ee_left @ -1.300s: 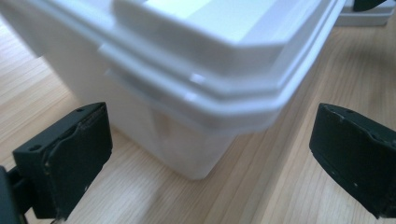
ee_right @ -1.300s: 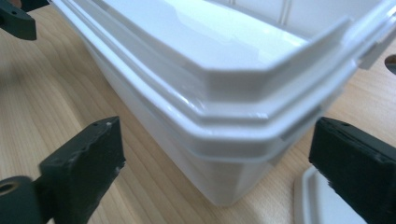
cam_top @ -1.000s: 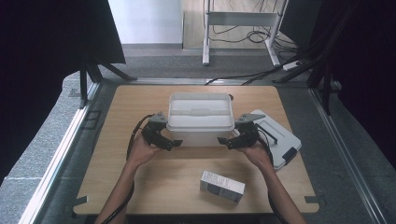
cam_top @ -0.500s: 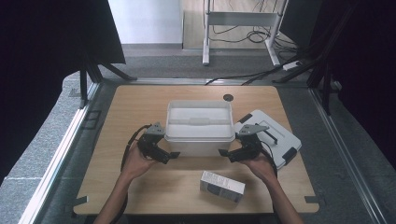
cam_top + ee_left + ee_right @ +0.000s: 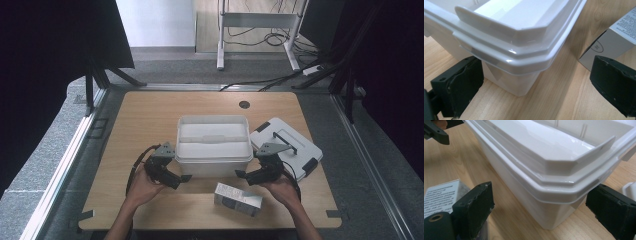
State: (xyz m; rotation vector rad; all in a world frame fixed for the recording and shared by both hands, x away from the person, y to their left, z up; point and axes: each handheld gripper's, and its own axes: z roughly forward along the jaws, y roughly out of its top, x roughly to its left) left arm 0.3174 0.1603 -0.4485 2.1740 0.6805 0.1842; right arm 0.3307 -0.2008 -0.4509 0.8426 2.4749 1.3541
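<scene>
A small printed box [image 5: 238, 199] is seen lying flat on the wooden table [image 5: 150, 120], nearest the near edge and slightly right of centre. Just beyond it, the left gripper [image 5: 181, 178] is held at the near left corner of the white plastic tub [image 5: 214, 145], and the right gripper [image 5: 242, 175] at the near right corner. In the left gripper view the jaws are spread wide, with the tub corner [image 5: 524, 82] framed between them but not touched, and the printed box [image 5: 610, 37] visible to the right. In the right gripper view the jaws are likewise spread, the tub corner [image 5: 554, 217] standing between them with clear gaps on both sides. The tub sits upright near the middle of the table, open at the top. A white lid [image 5: 287, 142] with a handle is noted lying flat just right of the tub. Farther off, a round hole [image 5: 244, 104] is seen in the tabletop near the far edge.
</scene>
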